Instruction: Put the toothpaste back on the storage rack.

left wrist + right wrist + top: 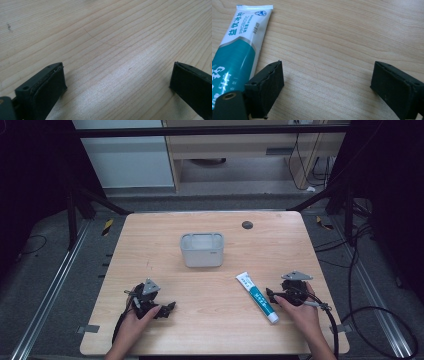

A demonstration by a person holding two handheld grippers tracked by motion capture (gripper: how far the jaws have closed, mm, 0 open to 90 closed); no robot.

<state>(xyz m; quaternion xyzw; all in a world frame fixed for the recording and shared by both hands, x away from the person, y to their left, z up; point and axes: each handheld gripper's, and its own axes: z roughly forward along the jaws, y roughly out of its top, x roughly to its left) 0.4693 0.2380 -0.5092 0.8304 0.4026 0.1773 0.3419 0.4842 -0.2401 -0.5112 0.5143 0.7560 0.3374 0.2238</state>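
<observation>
A white and teal toothpaste tube (258,296) lies flat on the wooden table (210,330), right of centre, cap end toward the person. My right gripper (270,294) rests just to its right, held by a hand, jaws wide apart with only bare wood between them. In the right gripper view the tube (237,47) lies outside the left jaw, and this gripper (327,82) is open. My left gripper (170,307) sits at the table's front left in the other hand. The left gripper view has the gripper (117,80) open over bare wood.
A grey rectangular bin (201,249) stands at the table's middle, behind both grippers. A small dark round disc (247,224) sits near the far edge. Cables trail off the table's right side across the floor.
</observation>
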